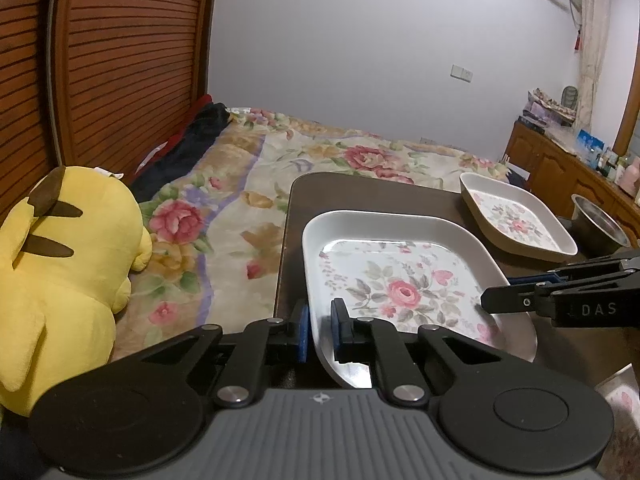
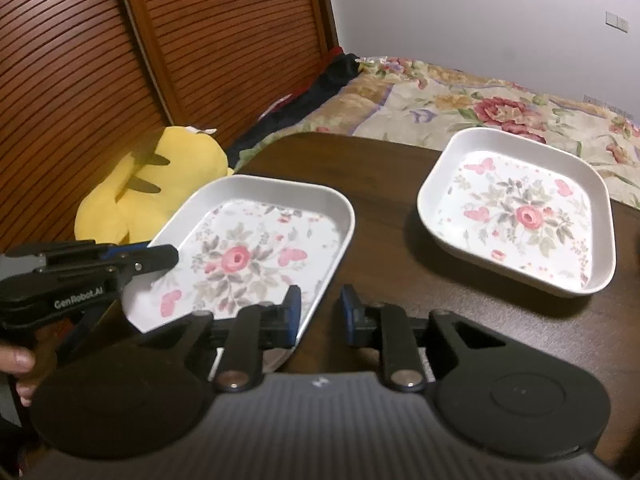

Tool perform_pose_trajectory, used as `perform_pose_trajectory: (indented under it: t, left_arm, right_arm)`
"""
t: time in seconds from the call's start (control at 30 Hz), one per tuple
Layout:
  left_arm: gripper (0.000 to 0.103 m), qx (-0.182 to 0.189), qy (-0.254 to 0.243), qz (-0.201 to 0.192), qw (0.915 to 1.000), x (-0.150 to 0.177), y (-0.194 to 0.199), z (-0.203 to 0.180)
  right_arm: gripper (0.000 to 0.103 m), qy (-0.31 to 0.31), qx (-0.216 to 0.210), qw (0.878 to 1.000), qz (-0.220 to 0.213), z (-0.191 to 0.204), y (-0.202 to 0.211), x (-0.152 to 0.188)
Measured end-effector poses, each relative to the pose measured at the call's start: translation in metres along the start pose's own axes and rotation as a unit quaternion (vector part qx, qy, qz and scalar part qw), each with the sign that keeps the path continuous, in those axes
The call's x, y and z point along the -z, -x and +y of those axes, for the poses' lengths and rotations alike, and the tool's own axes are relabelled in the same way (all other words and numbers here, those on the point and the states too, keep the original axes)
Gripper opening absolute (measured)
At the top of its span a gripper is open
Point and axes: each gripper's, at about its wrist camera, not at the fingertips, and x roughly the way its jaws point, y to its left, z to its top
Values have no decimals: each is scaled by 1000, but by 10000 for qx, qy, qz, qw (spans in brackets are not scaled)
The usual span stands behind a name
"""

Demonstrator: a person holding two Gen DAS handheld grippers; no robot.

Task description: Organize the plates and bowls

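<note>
Two square white plates with a rose print sit on a dark table (image 2: 380,168). My left gripper (image 1: 320,330) is shut on the left rim of the near plate (image 1: 400,272), one pad inside the wall and one outside. In the right wrist view that gripper (image 2: 160,254) reaches in from the left over the same plate (image 2: 248,240). My right gripper (image 2: 318,308) straddles this plate's right rim, and a strip of table shows between the rim and the outer pad. From the left wrist view it (image 1: 504,296) comes in from the right. The far plate (image 2: 516,216) (image 1: 516,216) lies apart.
A steel bowl (image 1: 600,228) stands at the table's right edge behind the far plate. A yellow plush toy (image 1: 60,280) lies on the flowered bed (image 1: 248,184) left of the table. A slatted wooden headboard (image 2: 100,60) rises behind. A wooden cabinet (image 1: 560,168) stands far right.
</note>
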Motion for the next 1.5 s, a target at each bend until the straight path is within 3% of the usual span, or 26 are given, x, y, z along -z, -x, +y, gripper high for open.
perform_pose_trajectory:
  t: [0.23, 0.3, 0.77, 1.5]
  left_arm:
    - [12, 27, -46, 54, 10000, -1, 1, -2]
    - [12, -14, -98, 58, 9999, -1, 1, -3]
    - [12, -28, -270, -16, 9996, -7, 15, -18]
    - [12, 252, -620, -465, 9967, -15, 92, -93]
  right_arm:
    - [20, 68, -7, 10000, -2, 1, -1, -1]
    - [14, 90, -16, 10000, 19, 2, -1, -1]
    - [12, -63, -143, 9999, 35, -6, 6, -1]
    - [12, -112, -55, 9980, -613, -35, 106, 6]
